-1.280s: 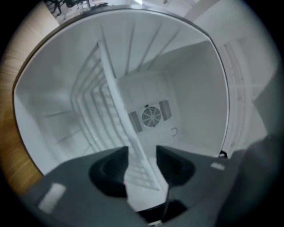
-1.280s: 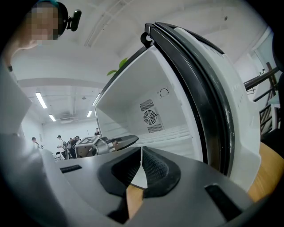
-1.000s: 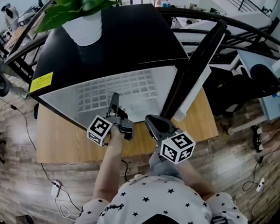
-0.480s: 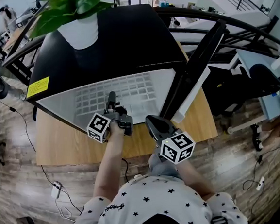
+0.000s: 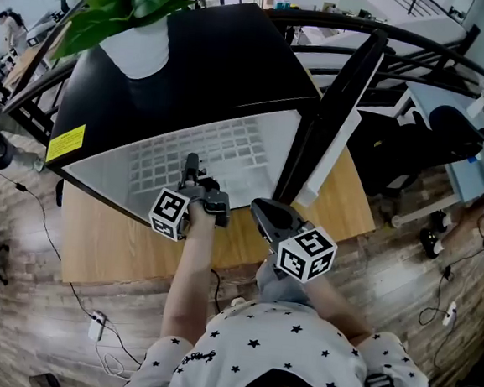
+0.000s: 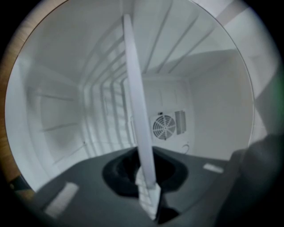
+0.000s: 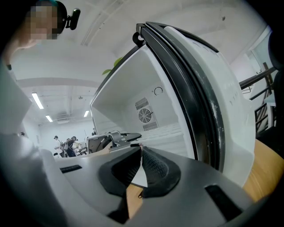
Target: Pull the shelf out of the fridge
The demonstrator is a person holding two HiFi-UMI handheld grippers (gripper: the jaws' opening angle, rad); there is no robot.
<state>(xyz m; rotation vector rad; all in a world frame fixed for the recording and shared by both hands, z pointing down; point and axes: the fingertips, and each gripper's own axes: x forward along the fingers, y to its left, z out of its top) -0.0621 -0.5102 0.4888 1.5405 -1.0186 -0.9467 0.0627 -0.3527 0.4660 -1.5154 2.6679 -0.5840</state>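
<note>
A black mini fridge (image 5: 212, 59) stands on a wooden table (image 5: 111, 244) with its door (image 5: 332, 120) swung open to the right. Inside lies the white grid shelf (image 5: 229, 154). My left gripper (image 5: 192, 169) reaches in at the shelf's front edge. In the left gripper view the shelf (image 6: 135, 97) runs edge-on between the jaws; my left gripper (image 6: 148, 195) is closing and its pads meet the edge. My right gripper (image 5: 262, 209) hangs over the table just in front of the door's lower end, shut and empty, its tips together (image 7: 141, 150).
A potted plant (image 5: 132, 2) in a white pot sits on the fridge's top. A round fan grille (image 6: 164, 126) is on the fridge's back wall. The open door (image 7: 199, 88) stands close on my right gripper's right. Cables lie on the wooden floor (image 5: 95, 327).
My left gripper has moved a little further into the fridge, onto the shelf's front edge. The right gripper has stayed where it was.
</note>
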